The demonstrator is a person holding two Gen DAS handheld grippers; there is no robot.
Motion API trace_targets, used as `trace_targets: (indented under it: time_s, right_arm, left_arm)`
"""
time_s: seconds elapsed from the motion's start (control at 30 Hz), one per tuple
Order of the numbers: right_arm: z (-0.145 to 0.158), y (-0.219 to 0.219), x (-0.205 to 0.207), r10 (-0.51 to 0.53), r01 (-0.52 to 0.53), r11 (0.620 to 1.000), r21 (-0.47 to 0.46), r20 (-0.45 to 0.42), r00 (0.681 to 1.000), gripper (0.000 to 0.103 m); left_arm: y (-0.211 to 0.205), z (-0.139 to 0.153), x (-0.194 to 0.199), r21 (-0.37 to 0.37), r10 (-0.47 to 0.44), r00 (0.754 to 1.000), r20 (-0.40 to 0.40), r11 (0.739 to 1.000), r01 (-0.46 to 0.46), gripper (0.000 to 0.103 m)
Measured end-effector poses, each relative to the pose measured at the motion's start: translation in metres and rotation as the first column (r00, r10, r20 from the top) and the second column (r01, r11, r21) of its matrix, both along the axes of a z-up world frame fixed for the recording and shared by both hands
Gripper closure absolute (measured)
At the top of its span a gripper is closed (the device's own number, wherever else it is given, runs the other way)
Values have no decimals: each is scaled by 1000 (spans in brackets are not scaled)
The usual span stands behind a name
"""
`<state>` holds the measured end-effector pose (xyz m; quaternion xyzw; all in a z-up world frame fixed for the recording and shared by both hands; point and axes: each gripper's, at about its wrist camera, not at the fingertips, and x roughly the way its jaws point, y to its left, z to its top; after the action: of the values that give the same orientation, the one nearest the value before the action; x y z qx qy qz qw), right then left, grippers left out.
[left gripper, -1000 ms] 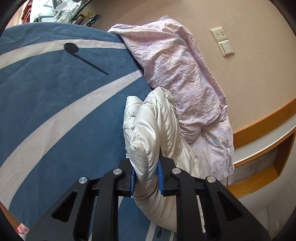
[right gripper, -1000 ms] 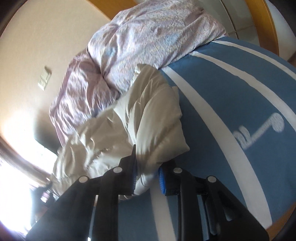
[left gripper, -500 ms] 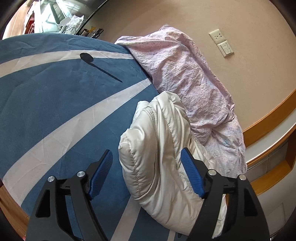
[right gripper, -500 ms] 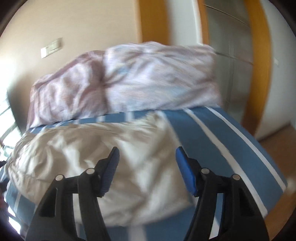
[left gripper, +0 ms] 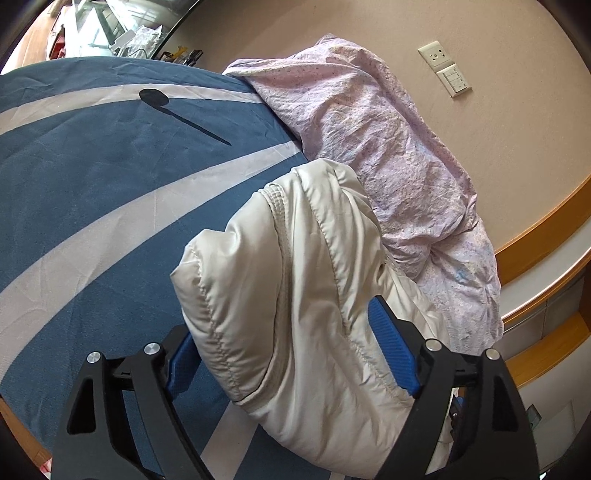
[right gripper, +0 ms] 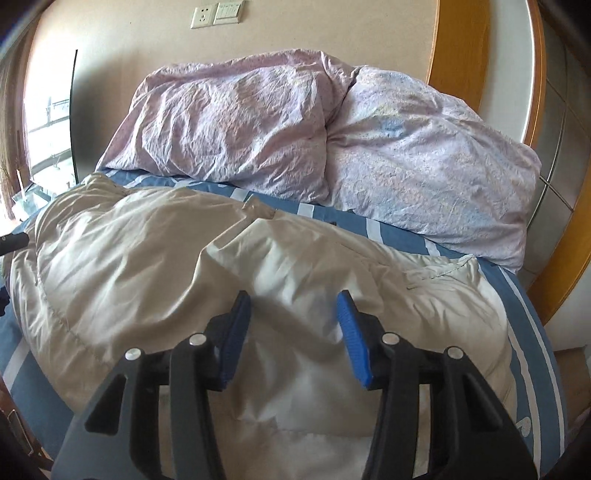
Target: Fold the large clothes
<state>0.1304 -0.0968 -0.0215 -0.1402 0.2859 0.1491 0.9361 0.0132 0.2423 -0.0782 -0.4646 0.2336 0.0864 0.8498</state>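
Cream padded jacket (right gripper: 229,266) lies bunched on the bed's blue white-striped cover (left gripper: 92,192); lilac crumpled duvet (right gripper: 332,140) heaped at 12 o'clock against the beige wall, socket and switch plate (right gripper: 218,13) above, wood trim at 3 o'clock. Left tongs (left gripper: 291,354) just opening, released, jacket fold loose between. Right tongs (right gripper: 291,332) just narrowing, unclenched over jacket.

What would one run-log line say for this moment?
left gripper: open, jaws just opening, astride jacket | right gripper: open, just closing, over jacket | bed
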Motion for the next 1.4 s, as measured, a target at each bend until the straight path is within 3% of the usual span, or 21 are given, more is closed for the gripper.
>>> trace_targets:
  time_s: [0.17, 0.47, 0.73, 0.8, 0.93, 1.07, 1.27, 1.4]
  right_arm:
    - [-22, 19, 7, -15, 14, 994, -104, -10, 1000, 53]
    - [-48, 54, 5, -16, 23, 941, -339, 26, 1000, 54]
    - [-55, 65, 2, -14, 37, 913, -406, 60, 998, 58]
    - [-55, 66, 2, -15, 38, 911, -410, 60, 998, 58]
    - [-55, 66, 3, -15, 38, 915, -402, 60, 998, 58]
    - [-55, 63, 3, -15, 34, 925, -379, 53, 998, 58]
    - [-55, 58, 5, -10, 24, 935, -354, 39, 999, 58]
    - [-56, 60, 7, -1, 16, 926, -376, 39, 999, 58]
  left_arm:
    - [1, 0, 6, -1, 13, 1000, -2, 1000, -13, 20]
    - [6, -6, 15, -34, 49, 999, -13, 998, -49, 20]
    - [10, -6, 22, -43, 78, 997, -16, 996, -79, 21]
    - [10, -5, 23, -42, 83, 996, -16, 996, -84, 25]
    - [8, 2, 21, -34, 84, 996, 17, 996, -83, 45]
    - [1, 21, 17, -12, 58, 995, 81, 998, -57, 63]
    - [-27, 77, 16, 93, -48, 969, 243, 995, 26, 67]
    - [-65, 117, 25, 219, -165, 931, 325, 971, 96, 67]
